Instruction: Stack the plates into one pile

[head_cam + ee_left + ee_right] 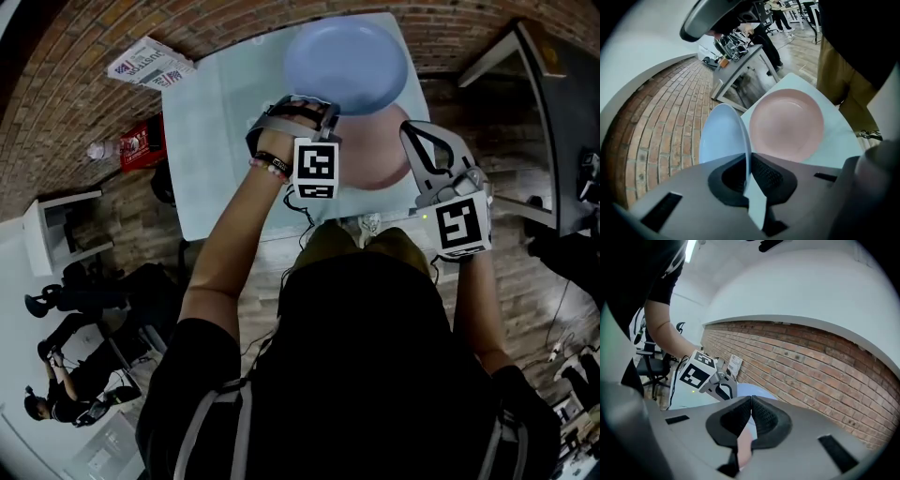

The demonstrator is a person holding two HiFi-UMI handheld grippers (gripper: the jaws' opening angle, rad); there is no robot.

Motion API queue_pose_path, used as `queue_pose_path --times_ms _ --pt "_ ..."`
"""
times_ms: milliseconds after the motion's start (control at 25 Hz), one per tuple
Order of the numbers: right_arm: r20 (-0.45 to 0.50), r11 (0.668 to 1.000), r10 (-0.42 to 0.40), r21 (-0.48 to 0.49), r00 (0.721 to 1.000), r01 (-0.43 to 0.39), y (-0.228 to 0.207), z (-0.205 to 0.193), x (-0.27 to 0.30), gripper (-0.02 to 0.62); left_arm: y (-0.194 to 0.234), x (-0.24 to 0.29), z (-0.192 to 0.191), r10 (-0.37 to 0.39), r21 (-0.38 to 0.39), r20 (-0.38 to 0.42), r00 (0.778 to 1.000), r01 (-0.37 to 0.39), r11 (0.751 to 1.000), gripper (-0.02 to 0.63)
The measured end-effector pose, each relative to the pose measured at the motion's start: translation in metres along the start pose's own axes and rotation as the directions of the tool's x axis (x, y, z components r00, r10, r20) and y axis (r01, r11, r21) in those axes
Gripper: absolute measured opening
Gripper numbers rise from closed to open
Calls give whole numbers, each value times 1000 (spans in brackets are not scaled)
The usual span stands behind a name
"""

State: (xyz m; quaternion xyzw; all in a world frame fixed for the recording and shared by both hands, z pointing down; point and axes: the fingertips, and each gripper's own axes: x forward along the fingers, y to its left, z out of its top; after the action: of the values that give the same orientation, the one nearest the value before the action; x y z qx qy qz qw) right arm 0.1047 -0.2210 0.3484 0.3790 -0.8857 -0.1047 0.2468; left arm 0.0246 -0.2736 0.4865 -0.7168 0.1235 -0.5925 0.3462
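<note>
My left gripper (322,110) is shut on the rim of a pale blue plate (345,64) and holds it in the air above the table. In the left gripper view the blue plate (723,137) stands edge-on between the pads of that gripper (750,161). A pink plate (375,155) lies flat on the table, partly under the blue one; it also shows whole as the pink plate (786,123). My right gripper (410,131) hovers by the pink plate's right edge, its jaws (751,401) shut with nothing gripped. Ahead of it are the left gripper (712,379) and the blue plate (758,391).
The pale table (211,141) stands on a brick floor. A newspaper (150,64), a red packet (142,142) and a bottle (98,150) lie off its left corner. A white stand (56,230) is at left, a dark desk (562,122) at right. People sit at lower left (56,319).
</note>
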Motion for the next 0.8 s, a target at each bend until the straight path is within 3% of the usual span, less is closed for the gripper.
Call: queue_pose_path --times_ms 480,800 --pt "73 996 58 -75 996 -53 8 -11 -55 34 -23 -58 53 67 -52 -58 996 -70 996 31" --pt "91 994 65 -99 994 -56 17 -10 -69 34 -42 -79 60 72 -63 -72 995 -77 995 31"
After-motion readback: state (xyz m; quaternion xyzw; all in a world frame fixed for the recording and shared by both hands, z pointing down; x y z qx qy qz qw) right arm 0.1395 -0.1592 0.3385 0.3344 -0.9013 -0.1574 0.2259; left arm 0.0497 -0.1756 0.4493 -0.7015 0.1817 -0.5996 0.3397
